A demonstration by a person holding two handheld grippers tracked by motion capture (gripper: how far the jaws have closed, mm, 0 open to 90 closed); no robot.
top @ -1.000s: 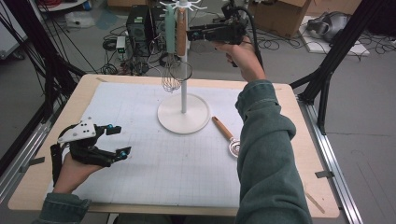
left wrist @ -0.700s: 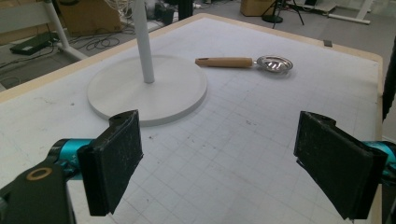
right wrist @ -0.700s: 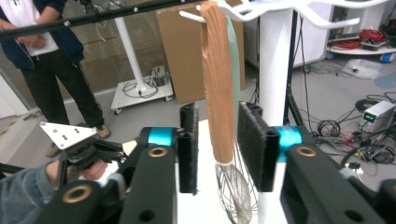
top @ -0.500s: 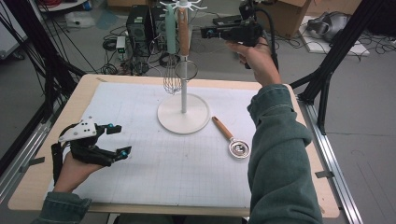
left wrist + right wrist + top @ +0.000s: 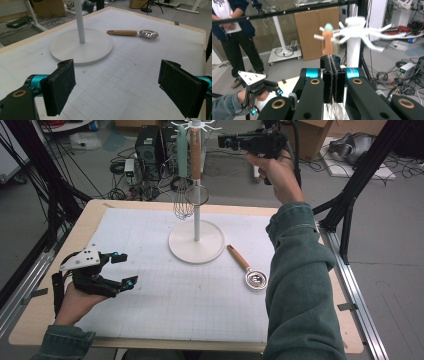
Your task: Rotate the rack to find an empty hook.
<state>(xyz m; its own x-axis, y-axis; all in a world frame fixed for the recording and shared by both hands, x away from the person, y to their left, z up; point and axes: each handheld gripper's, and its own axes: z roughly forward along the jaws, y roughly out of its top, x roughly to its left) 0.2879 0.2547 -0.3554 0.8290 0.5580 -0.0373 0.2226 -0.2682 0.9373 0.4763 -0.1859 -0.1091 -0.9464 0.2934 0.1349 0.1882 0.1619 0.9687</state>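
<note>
The right claw (image 5: 225, 141), pads pressed together on nothing, has drawn back from the stand (image 5: 196, 241) since a second ago. The left claw (image 5: 125, 269) rests released over the table (image 5: 150, 205).

The right gripper (image 5: 231, 141), jaws just closed on nothing, drew back from the rack (image 5: 195, 127).

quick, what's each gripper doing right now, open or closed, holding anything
Left gripper: open, holding nothing, low over the mat.
Right gripper: closed, holding nothing, raised beside the top of the rack.
</note>
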